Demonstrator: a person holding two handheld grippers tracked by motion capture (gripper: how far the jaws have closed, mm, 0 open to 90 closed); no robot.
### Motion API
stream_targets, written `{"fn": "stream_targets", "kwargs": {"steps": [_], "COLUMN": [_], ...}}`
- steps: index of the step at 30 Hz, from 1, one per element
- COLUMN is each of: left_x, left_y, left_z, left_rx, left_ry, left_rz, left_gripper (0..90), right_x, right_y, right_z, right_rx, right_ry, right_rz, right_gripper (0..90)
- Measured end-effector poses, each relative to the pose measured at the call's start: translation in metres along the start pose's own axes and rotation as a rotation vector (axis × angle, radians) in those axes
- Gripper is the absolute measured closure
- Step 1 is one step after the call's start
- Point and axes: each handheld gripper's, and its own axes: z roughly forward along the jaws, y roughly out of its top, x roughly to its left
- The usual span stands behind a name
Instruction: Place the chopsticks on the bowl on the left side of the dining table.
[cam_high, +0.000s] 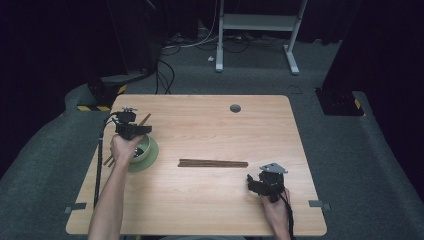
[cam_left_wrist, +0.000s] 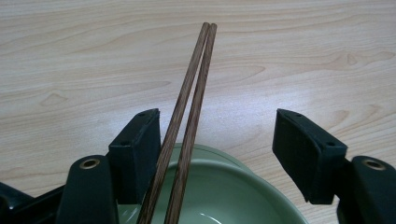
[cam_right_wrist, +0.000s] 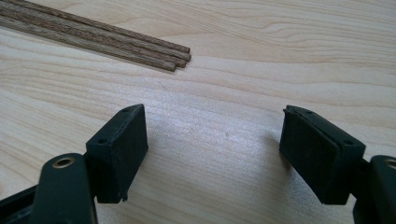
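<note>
Your left gripper (cam_left_wrist: 217, 154) stood wide over the green bowl (cam_left_wrist: 219, 196) — the chopstick pair (cam_left_wrist: 187, 126) lay across the bowl's rim, just beside one pad, ungripped. Your right gripper (cam_right_wrist: 215, 154) gaped wide, empty — the loose chopsticks (cam_right_wrist: 100, 39) lay beyond it.

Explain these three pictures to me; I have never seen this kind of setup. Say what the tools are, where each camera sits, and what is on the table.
A person sits at a wooden table with a hand-held gripper in each hand: a two-jaw clamp carrying its own camera. The high view looks down from above. There the left hand-held gripper is over a green bowl, and the right hand-held gripper is near the table's front edge. A bundle of spare chopsticks lies mid-table. The left gripper view looks along its black jaws: a pair of chopsticks lies across the bowl between them, jaws open, not pinching. The right gripper view shows open jaws over bare wood; nothing is held.
</note>
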Motion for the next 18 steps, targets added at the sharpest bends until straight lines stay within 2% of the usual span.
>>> {"fn": "stream_targets", "kwargs": {"steps": [2,18], "left_x": [-0.0017,-0.0078], "left_y": [0.0000,-0.0007], "left_z": [0.0004,-0.0017], "left_rx": [0.000,0.000], "left_ry": [-0.012,-0.024], "left_rz": [0.000,0.032], "left_gripper": [32.7,35.1], "right_x": [0.0000,0.0000], "right_y": [0.0000,0.0001], "right_z": [0.0000,0.0001], "right_rx": [0.000,0.000], "right_ry": [0.000,0.000], "right_rz": [0.000,-0.002], "right_gripper": [22.8,22.7]}}
